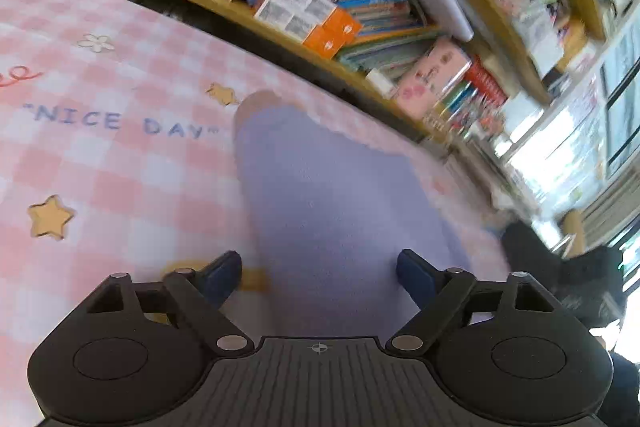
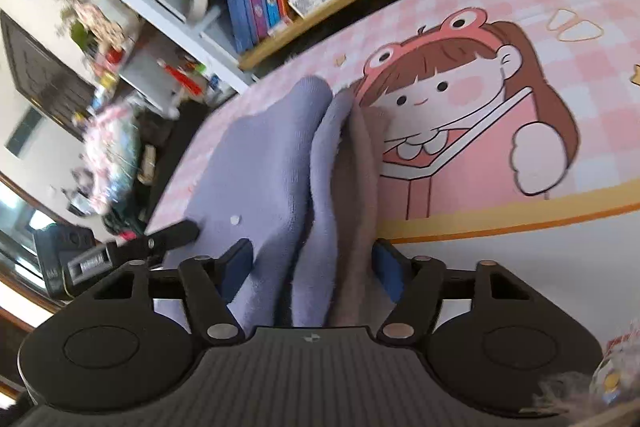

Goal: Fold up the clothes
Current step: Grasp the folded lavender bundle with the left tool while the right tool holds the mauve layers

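A lavender fleece garment (image 1: pixel 320 187) lies flat on the pink checked tablecloth (image 1: pixel 120 167), with a pinkish cuff at its far end. My left gripper (image 1: pixel 320 275) hovers open above its near part, and nothing is pinched between the blue pads. In the right wrist view the same garment (image 2: pixel 260 155) is bunched into upright ridges, lavender on the left and brownish-pink on the right. My right gripper (image 2: pixel 312 263) is open and straddles those ridges. The pads stand close beside the folds without a clear squeeze. A black finger of the left gripper (image 2: pixel 180 230) shows at the garment's left edge.
A wooden bookshelf (image 1: pixel 304 39) packed with books runs just behind the table's far edge. The tablecloth carries a large cartoon girl print (image 2: pixel 460 115) to the right of the garment. Cluttered shelves and a bag (image 2: pixel 112 155) stand past the table's left edge.
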Tool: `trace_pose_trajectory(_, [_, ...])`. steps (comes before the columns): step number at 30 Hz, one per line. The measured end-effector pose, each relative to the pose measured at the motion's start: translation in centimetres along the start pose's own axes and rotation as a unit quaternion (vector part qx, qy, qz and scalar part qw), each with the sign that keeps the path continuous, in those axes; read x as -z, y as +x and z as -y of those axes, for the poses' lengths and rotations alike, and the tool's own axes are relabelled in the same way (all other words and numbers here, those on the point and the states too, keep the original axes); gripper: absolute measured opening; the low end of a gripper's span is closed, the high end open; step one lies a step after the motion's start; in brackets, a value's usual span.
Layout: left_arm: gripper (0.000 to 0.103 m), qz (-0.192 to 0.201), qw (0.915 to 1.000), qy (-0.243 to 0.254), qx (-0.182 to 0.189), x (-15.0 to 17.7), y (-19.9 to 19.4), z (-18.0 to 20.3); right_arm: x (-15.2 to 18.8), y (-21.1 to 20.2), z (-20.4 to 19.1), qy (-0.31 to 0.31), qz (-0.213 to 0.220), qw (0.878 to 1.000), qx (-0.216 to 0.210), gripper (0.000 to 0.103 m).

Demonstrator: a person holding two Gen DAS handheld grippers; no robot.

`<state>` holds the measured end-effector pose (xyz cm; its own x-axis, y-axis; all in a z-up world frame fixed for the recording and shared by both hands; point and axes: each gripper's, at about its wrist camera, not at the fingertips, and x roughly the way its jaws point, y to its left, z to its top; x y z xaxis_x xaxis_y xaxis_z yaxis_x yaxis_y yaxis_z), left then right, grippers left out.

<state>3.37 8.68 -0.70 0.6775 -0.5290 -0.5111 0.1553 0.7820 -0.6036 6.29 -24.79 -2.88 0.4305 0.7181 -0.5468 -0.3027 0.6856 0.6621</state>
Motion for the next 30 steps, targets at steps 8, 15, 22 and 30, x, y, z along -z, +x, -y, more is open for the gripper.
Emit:
trace_pose_trajectory(8, [0.056, 0.001, 0.9964, 0.084, -0.006, 1.6, -1.8, 3.9, 2.6, -1.3, -3.7, -0.076, 0.03, 0.995, 0.058, 0.028])
trace_pose_trajectory(15, [0.061, -0.035, 0.9931, 0.109, 0.024, 4.4, -5.2, 4.6, 6.8, -4.8, -4.6, -0.071, 0.003, 0.996, 0.051, 0.03])
trace_pose_trajectory(22, [0.068, -0.032, 0.997, 0.065, 0.027, 4.6, -5.8, 2.3, 7.5, -5.9, -4.4, -0.039, 0.004, 0.998, 0.049, 0.05])
trace_pose_trajectory(30, [0.052, -0.011, 0.9943, 0.104, 0.018, 4.1, -4.9, 3.8, 6.4, -3.8, -3.4, -0.008, -0.012, 0.999, 0.044, 0.037])
